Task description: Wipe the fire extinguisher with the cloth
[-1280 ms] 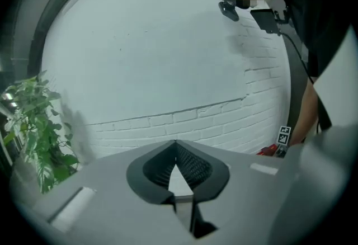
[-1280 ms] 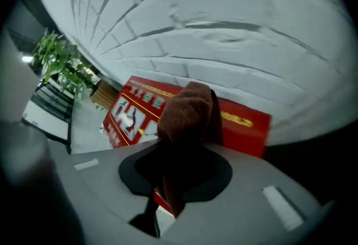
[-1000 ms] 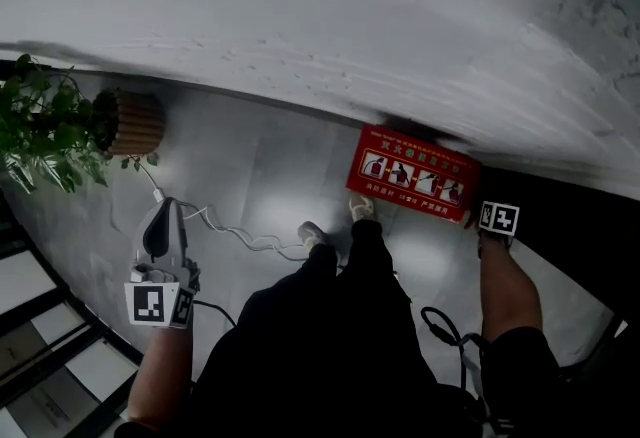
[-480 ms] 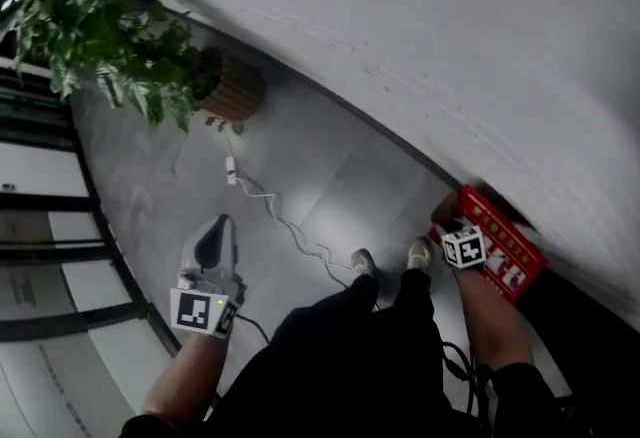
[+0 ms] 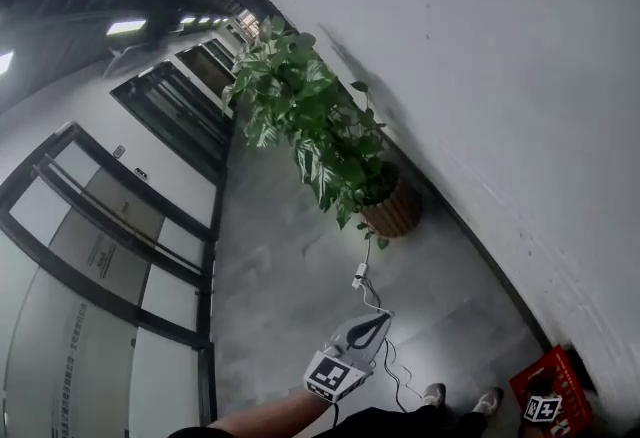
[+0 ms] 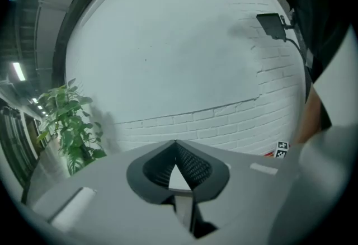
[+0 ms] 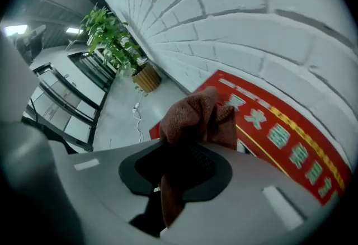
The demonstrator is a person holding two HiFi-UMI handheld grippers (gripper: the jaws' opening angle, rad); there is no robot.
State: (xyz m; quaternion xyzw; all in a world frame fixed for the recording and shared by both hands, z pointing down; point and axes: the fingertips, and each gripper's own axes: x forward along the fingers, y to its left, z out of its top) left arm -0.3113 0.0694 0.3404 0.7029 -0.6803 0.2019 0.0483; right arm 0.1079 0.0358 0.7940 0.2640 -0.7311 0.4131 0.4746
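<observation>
At the left, a leafy plant (image 5: 320, 141) stands against the wall (image 5: 480, 76), far down the corridor. Nearer, the left gripper (image 5: 372, 326) is pressed together on nothing. At the right, the right gripper (image 7: 187, 154) pinches a bunched rust-brown cloth (image 7: 196, 118) just beside the red box (image 7: 279, 137) at the wall's foot. No fire extinguisher itself shows. With the head turned away from the box, the cloth may well rub the wrong surface, or drag loose from the pinch.
</observation>
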